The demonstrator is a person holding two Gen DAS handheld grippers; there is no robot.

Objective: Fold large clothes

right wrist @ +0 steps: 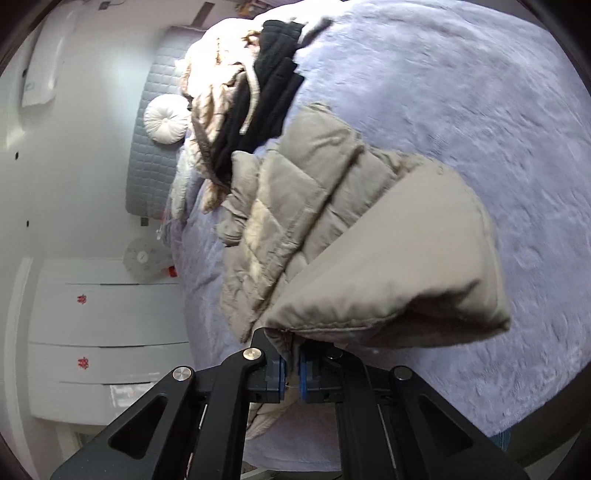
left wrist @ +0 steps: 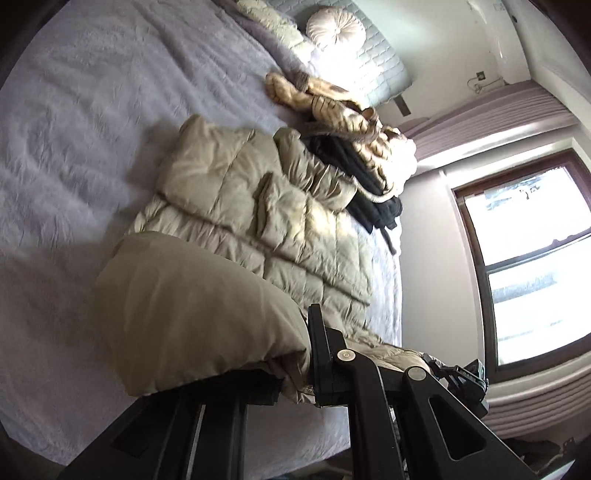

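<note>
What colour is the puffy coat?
Beige-tan puffy coat, quilted in squares; clearest in the left wrist view.

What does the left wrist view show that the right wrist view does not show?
Only the left wrist view shows a window, and the right gripper low at the jacket's far edge. Only the right wrist view shows a white dresser and a round clock. Both show the beige quilted jacket with its near edge clamped, the lavender bedspread, the pile of clothes beyond it and a round white cushion. The left gripper is shut on the jacket.
</note>
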